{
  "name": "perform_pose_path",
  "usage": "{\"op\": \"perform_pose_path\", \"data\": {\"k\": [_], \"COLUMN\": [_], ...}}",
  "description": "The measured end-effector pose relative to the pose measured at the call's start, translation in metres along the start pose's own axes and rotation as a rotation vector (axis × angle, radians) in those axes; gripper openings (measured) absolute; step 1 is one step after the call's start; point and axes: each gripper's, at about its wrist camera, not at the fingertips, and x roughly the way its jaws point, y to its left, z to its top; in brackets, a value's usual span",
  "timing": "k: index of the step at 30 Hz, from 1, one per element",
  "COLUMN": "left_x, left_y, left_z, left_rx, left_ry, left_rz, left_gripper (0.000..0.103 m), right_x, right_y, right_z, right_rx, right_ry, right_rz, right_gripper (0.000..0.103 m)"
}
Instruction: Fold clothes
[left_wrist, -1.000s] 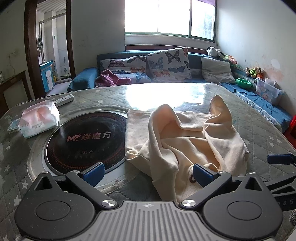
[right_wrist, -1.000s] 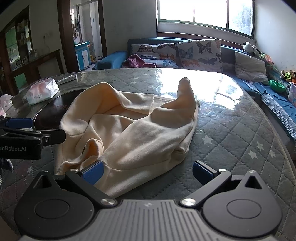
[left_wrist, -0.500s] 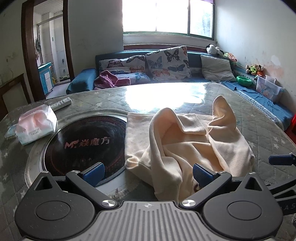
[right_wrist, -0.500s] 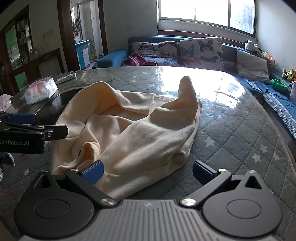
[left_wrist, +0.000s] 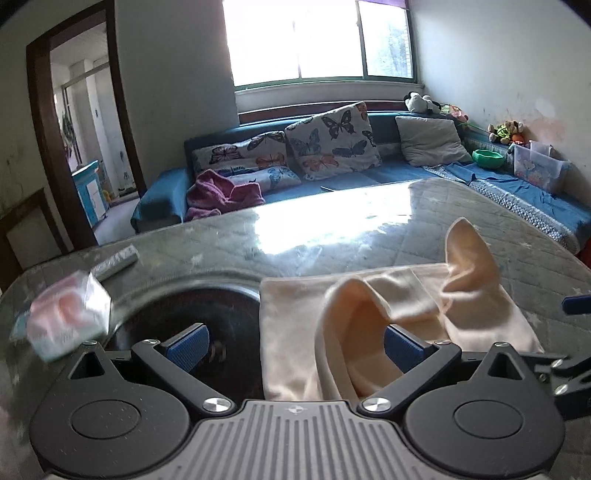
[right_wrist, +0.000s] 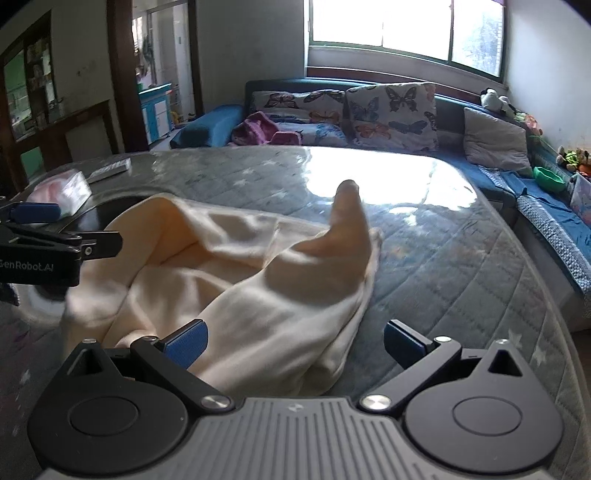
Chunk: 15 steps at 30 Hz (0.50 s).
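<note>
Cream garment (right_wrist: 236, 280): one, crumpled | hand-held grippers: left (left_wrist: 293, 345), right (right_wrist: 295, 343), both spread

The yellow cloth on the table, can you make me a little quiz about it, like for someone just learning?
1. True or false: the cream-yellow garment lies flat and neatly folded on the quilted table.
2. Which gripper has its jaws wide open? A) only the left gripper B) only the right gripper C) both
3. Fill in: left of the garment sits a pink pack of ____.

Key
1. False: it is crumpled, with two peaks sticking up.
2. C: both stand open, holding nothing.
3. Tissues, beside the dark round plate set in the table.
</note>
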Motion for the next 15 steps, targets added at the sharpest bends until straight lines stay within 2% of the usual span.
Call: {"op": "perform_pose_path", "data": {"k": [4, 6, 13, 14, 15], "left_x": [0.021, 0.031, 0.059, 0.061, 0.063], "left_y": [-0.004, -0.008, -0.019, -0.018, -0.017], "left_z": [0.008, 0.011, 0.015, 0.015, 0.015], "left_rx": [0.035, 0.061, 0.126, 0.122, 0.117], "left_ry": [0.013, 0.023, 0.055, 0.061, 0.067], "left_rz": [-0.01, -0.031, -0.091, -0.098, -0.106], "left_gripper": [0.093, 0.089, 0.075, 0.069, 0.056], "right_x": [0.016, 0.027, 0.066, 0.072, 0.078], "right_y": [-0.014, -0.023, -0.048, -0.05, -0.053], "right_z": [0.016, 0.027, 0.059, 0.063, 0.066], "right_rx": [0.012, 0.025, 0.059, 0.062, 0.065], "right_ry": [-0.013, -0.016, -0.022, -0.02, -0.018], "right_rz": [-0.02, -0.029, -0.026, -0.02, -0.015], "right_gripper": [0.098, 0.091, 0.079, 0.075, 0.068]}}
